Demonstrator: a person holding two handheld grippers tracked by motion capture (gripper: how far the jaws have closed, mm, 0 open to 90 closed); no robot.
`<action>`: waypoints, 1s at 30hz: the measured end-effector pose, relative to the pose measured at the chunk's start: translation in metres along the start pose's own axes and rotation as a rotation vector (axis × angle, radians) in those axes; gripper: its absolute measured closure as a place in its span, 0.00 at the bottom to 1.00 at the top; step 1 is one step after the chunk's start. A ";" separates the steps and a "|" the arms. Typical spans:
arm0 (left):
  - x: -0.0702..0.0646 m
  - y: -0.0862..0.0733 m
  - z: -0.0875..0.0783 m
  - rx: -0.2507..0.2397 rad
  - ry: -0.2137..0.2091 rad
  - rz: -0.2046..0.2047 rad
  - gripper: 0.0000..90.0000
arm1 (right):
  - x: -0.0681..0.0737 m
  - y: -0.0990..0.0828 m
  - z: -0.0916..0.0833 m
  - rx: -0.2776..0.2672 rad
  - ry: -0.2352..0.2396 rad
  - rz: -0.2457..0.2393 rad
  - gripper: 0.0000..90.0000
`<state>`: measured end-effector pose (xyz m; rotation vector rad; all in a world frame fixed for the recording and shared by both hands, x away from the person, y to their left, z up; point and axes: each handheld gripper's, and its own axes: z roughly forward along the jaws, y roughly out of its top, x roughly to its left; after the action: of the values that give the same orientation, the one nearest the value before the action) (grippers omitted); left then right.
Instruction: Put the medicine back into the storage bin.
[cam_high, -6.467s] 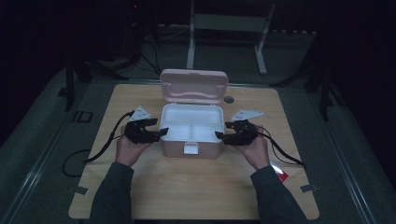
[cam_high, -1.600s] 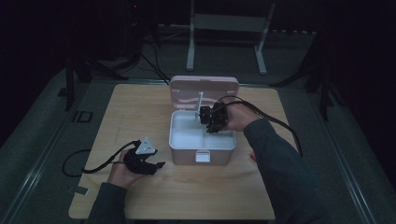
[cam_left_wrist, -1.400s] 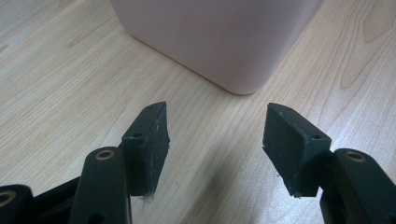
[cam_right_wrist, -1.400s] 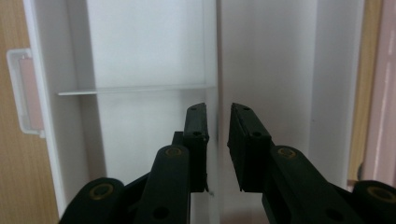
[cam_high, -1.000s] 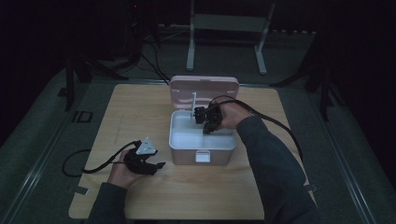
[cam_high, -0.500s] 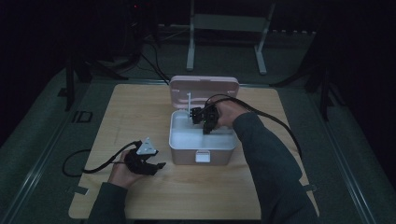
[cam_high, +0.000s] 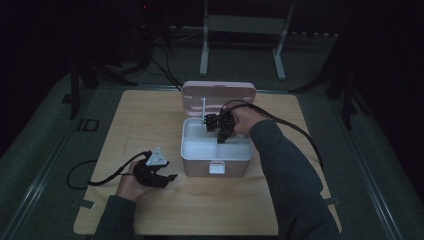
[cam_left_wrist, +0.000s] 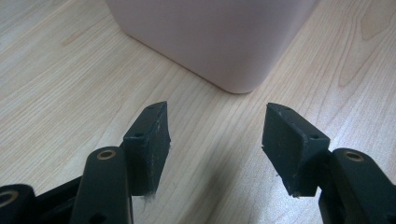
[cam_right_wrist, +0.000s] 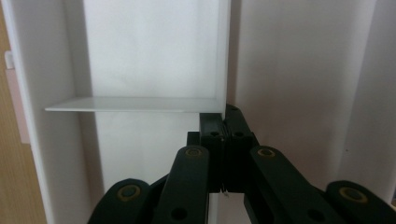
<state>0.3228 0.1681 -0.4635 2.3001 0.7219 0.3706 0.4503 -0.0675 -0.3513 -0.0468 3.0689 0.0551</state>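
So the right gripper (cam_high: 218, 131) is reaching down into the pink box (cam_high: 216, 161), jaws just closing, clamping its white divider (cam_right_wrist: 223, 56); left gripper (cam_left_wrist: 215, 140) is resting wide apart.

The pink box (cam_high: 216, 152) stands in the middle of the worktop (cam_high: 150, 115) with its raised lid (cam_high: 218, 93) blocking the far side, while bare wood is free on its left, right and front.

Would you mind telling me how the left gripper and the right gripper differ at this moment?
The left gripper has its jaws wide apart with nothing between them; the right gripper is shut on the white divider. The left gripper rests on the table beside the pink box; the right gripper reaches into it. Both have black jaws.
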 end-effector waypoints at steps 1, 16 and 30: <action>0.000 0.000 0.000 0.000 0.000 -0.001 0.45 | 0.000 0.000 -0.001 0.001 -0.002 0.002 1.00; 0.000 0.000 0.001 0.004 -0.004 0.000 0.46 | 0.007 -0.013 -0.029 -0.097 -0.045 0.017 1.00; -0.001 0.000 0.003 0.012 -0.004 0.002 0.46 | 0.053 -0.106 -0.056 -0.152 -0.107 0.066 0.99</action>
<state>0.3233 0.1662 -0.4662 2.3119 0.7220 0.3629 0.3963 -0.1770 -0.3029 0.0477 2.9522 0.2855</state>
